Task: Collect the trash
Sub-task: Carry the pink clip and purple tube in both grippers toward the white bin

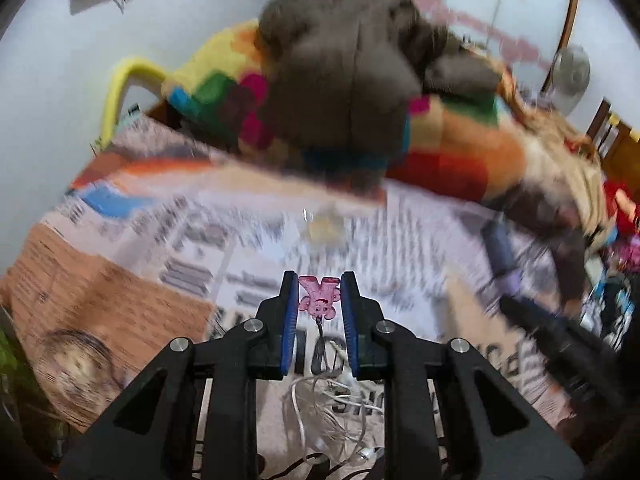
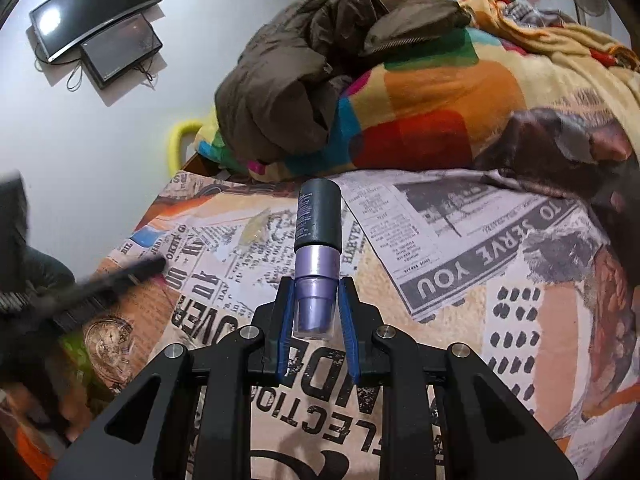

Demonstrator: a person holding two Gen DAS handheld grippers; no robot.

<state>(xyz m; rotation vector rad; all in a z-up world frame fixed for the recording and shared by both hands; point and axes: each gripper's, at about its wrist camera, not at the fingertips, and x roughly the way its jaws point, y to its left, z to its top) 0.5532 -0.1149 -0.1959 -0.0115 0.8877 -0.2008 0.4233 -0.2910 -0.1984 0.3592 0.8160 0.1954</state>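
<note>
The left gripper (image 1: 319, 300) is pinching a small pink figure (image 1: 319, 299) between its blue pads, above the newspaper-print bedsheet (image 1: 224, 240) near white cables (image 1: 332, 400). The right gripper (image 2: 316, 312) is clamping a purple bottle (image 2: 316, 256) with a dark cap, over the bedsheet's middle; a clear wrapper (image 2: 256, 228) is lying toward the far left edge.

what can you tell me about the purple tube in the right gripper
The purple tube is a small cylinder, seemingly plastic, with a metallic lilac body stepping narrower toward its clear end and a dark grey cap with fine print. It points away from the camera, clamped at the narrow end in the right gripper, above the newspaper-print bedsheet.
</note>
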